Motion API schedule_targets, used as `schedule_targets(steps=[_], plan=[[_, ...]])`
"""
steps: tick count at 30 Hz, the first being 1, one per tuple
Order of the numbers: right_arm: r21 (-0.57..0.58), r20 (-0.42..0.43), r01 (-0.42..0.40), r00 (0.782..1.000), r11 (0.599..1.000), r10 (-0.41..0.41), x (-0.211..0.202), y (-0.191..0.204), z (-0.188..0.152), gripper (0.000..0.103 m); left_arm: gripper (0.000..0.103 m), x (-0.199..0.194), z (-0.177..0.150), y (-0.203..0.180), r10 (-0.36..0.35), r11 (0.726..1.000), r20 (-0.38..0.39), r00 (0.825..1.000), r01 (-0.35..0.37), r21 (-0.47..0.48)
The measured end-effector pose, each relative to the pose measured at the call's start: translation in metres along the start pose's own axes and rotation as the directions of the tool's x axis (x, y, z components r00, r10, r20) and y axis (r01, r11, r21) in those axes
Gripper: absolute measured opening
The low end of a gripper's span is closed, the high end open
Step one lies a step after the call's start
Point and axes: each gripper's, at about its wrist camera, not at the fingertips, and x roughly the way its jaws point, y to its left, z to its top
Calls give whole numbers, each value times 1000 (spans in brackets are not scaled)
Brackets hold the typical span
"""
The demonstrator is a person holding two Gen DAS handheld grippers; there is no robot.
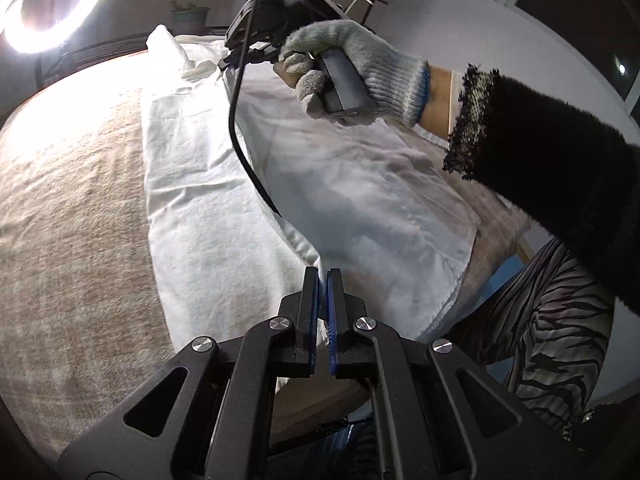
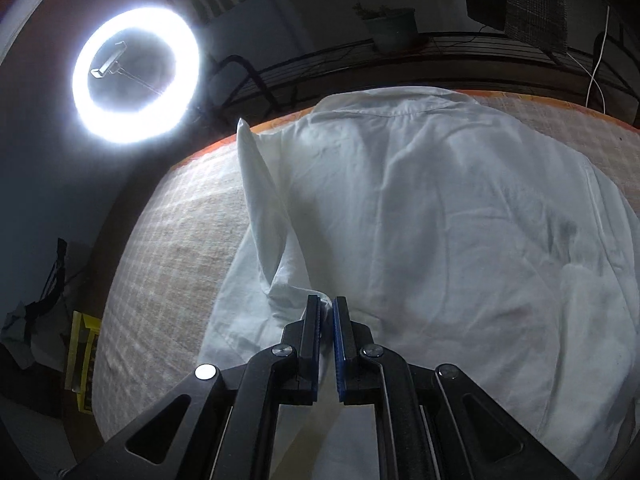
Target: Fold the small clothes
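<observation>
A white shirt (image 1: pixel 224 184) lies spread on the beige covered table (image 1: pixel 72 216). My left gripper (image 1: pixel 323 276) is shut on the shirt's near edge, pinching a fold between its blue pads. In the left wrist view a gloved hand holds my right gripper's handle (image 1: pixel 344 80) over the shirt's far part; its tips are hidden there. In the right wrist view my right gripper (image 2: pixel 327 305) is shut on a raised fold of the white shirt (image 2: pixel 440 216), and a sleeve (image 2: pixel 260 200) stands up from it to the left.
A bright ring light (image 2: pixel 136 76) stands beyond the table's far left. A potted plant (image 2: pixel 390 28) and dark rails stand behind the table. A black cable (image 1: pixel 240 136) hangs over the shirt. The person's striped trousers (image 1: pixel 552 320) are at the right edge.
</observation>
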Motion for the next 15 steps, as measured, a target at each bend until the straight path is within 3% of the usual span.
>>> schedule_targets(steps=[4,6,7,12,15], plan=[[-41,-43,67,997,997,-69,6,-5,-1,7,2,4,-3,2,-10,1000,-20,1000,11,1],[-68,-34,104,994,992,-107,1,-4,1,18,2,7,-5,0,-14,1000,-29,999,14,9],[-68,-30,110,993,992,-112,-4,-8,1,29,2,8,-6,-3,-14,1000,-30,999,15,17],[-41,19,72,997,997,-71,-38,-16,4,32,22,-8,-17,-9,-39,998,-38,999,41,44],[-53,51,41,998,998,-38,-62,-12,2,33,22,-29,-32,-11,-75,995,-41,996,77,64]])
